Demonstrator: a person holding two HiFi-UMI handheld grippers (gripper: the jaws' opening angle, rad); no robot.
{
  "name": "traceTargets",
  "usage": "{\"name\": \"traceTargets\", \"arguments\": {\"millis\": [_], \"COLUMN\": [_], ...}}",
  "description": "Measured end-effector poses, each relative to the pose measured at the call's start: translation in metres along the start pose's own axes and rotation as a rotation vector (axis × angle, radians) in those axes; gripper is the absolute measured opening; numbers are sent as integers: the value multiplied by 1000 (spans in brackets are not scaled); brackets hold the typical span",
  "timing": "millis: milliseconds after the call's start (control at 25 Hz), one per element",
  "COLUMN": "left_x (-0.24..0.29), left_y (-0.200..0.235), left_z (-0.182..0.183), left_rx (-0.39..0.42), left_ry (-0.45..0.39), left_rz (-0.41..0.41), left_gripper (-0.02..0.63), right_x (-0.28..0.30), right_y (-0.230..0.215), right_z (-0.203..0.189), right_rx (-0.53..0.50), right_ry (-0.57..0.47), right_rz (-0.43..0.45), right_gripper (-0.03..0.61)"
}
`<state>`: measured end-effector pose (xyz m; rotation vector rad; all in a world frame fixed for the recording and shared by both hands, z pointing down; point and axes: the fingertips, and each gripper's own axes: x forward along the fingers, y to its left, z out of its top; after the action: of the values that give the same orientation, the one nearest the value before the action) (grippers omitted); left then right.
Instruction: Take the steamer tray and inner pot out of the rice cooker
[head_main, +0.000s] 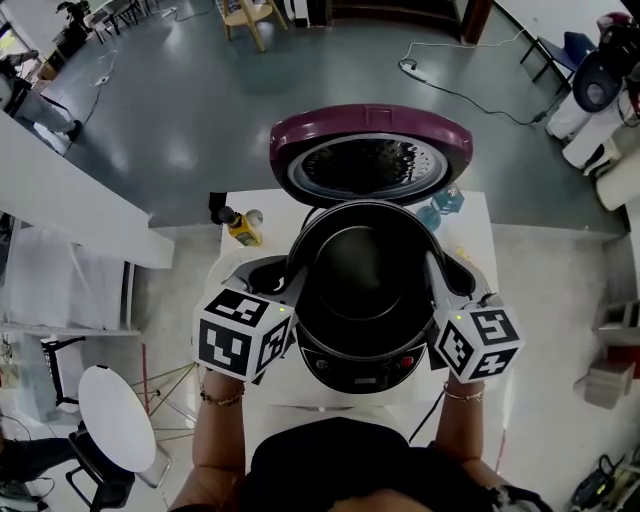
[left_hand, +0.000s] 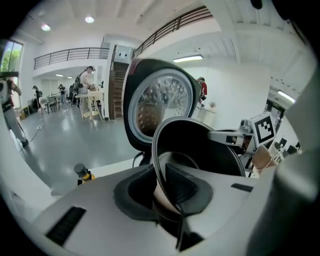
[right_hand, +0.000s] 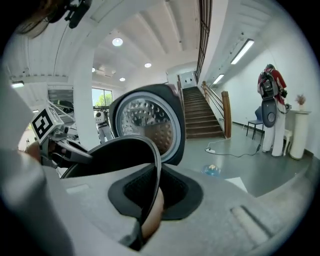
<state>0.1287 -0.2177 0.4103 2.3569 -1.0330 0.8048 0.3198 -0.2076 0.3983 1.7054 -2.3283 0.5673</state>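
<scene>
Inner pot (head_main: 362, 275) is sitting at centre of the head view, over the rice cooker (head_main: 358, 372), and looks partly raised out of its well. Lid (head_main: 370, 150) is standing open at 12 o'clock, so the way up is free.

Left gripper (head_main: 290, 285) is biting the pot rim at 9 o'clock, its jaws nearly together with only the thin rim between the pads. Right gripper (head_main: 437, 283) is doing the same at 3 o'clock, jaws pinched tight on the rim. Opposite grips are probably keeping the pot level and balanced. Both are angling down and inward, likely so the pads can reach over the lip.

Steamer tray is not showing in any view; the pot is looking empty from above.

Count: two grippers, one pot, one cooker, one lid. On the white table (head_main: 262, 392), one yellow bottle (head_main: 240, 228) at 10 o'clock and one blue object (head_main: 443, 207) at 1 o'clock, both clear of the lift
</scene>
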Motion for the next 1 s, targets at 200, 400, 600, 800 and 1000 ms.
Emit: {"name": "traceTargets", "arguments": {"millis": [200,400,600,800,1000], "left_x": [-45,-85,-124,-163,-206], "left_y": [-11,-14,-9,-3,13], "left_z": [25,29,27,17,-1], "left_rx": [46,66,76,96,108], "left_ry": [-119,-194,-248,-283,-308], "left_rz": [33,56,69,59,69], "left_gripper": [54,54,54,54,52], "right_x": [-32,-52,-66,-85,-97], "right_y": [20,48,83,120,168], "right_z": [34,53,63,68,65], "right_rx": [-28,-60,-73,-87,-85], "right_ry": [-108,-176,-219,-248,-266], "right_rz": [2,18,38,26,24], "right_gripper": [26,26,26,26,26]}}
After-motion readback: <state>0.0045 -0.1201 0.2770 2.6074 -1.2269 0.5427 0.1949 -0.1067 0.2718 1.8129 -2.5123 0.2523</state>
